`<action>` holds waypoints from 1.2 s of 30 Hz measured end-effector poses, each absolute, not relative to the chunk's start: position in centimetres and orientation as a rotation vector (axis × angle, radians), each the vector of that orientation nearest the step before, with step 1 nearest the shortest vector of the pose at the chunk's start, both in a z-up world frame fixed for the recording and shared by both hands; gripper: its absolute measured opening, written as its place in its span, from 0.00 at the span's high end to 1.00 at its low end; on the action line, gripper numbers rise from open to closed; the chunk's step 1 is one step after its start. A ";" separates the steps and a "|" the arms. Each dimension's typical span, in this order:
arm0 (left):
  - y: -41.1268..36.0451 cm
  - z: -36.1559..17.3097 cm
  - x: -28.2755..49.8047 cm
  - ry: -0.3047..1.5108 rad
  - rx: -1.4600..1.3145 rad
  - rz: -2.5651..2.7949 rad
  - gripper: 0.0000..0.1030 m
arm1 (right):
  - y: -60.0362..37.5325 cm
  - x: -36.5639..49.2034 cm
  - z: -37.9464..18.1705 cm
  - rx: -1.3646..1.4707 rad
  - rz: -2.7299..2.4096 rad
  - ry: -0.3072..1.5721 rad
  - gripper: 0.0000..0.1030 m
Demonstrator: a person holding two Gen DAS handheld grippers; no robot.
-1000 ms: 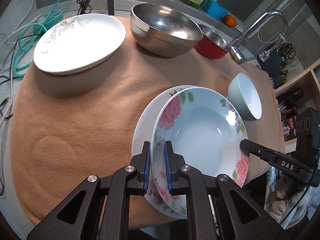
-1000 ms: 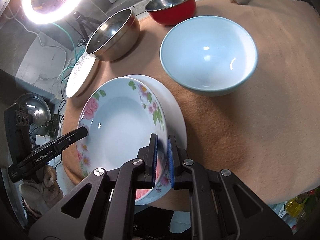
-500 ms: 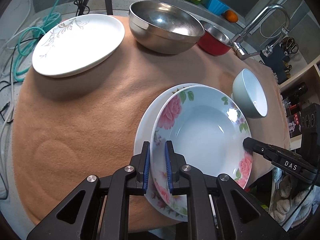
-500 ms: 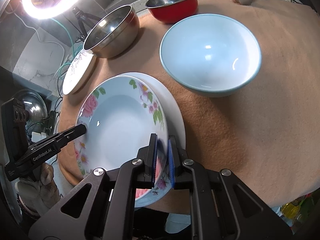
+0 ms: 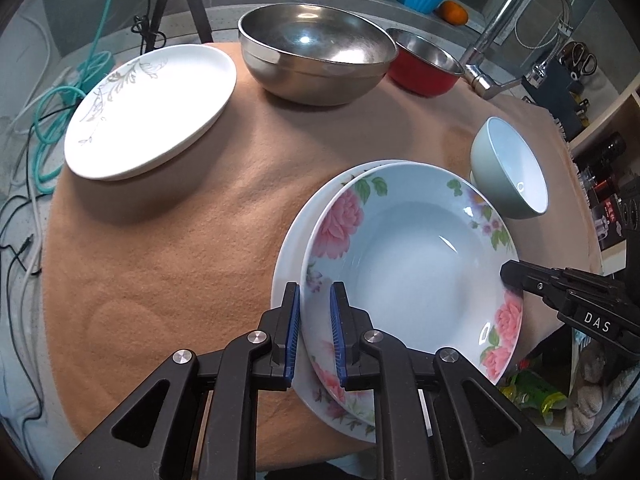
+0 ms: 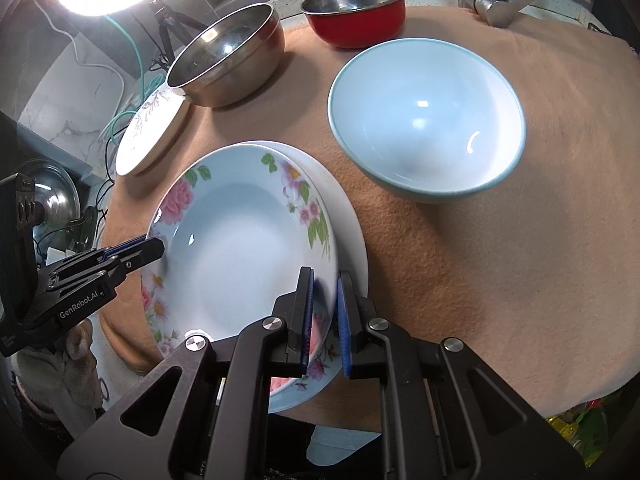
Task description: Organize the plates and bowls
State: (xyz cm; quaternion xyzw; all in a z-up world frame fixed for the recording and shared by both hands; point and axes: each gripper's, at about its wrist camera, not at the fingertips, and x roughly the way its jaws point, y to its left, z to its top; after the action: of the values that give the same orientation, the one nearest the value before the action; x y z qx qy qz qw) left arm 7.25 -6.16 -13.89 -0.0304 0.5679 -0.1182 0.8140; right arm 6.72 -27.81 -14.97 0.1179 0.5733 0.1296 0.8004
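Observation:
A floral deep plate [image 5: 416, 264] [image 6: 240, 248] lies on a second plate [image 5: 292, 248] [image 6: 352, 232] near the front edge of the tan mat. My left gripper [image 5: 314, 336] straddles the floral plate's left rim, its jaws a little apart. My right gripper [image 6: 323, 320] straddles the opposite rim, jaws slightly apart too. Each gripper shows in the other's view: the right gripper [image 5: 516, 276], the left gripper [image 6: 148, 248]. A pale blue bowl [image 6: 428, 116] [image 5: 516, 168] stands just right of the plates.
A white plate with a grey leaf pattern [image 5: 152, 108] [image 6: 154, 132] lies at the back left. A large steel bowl [image 5: 316, 52] [image 6: 228, 60] and a red bowl [image 5: 424, 62] [image 6: 356, 12] stand at the back. A faucet [image 5: 504, 40] rises behind them.
Both grippers' jaws have opened slightly around the floral plate's rim. The floral plate has settled lower onto the plate under it. Both cameras have drawn a little closer.

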 end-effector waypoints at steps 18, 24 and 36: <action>-6.9 -13.8 7.3 1.213 0.000 -0.259 0.87 | -26.0 6.3 -14.4 0.077 0.250 1.236 0.85; -6.8 -13.9 7.3 1.212 -0.003 -0.272 0.87 | -25.8 6.4 -14.4 0.064 0.243 1.239 0.84; -3.6 -11.9 7.3 1.173 -0.105 -0.306 0.87 | -26.2 6.6 -12.2 0.109 0.227 1.192 0.78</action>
State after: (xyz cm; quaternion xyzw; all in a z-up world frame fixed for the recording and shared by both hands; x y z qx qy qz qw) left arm 7.29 -3.57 -11.90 -0.0492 0.5511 -0.1435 0.8205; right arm 6.64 -26.21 -12.19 0.0512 0.5597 0.1066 0.8202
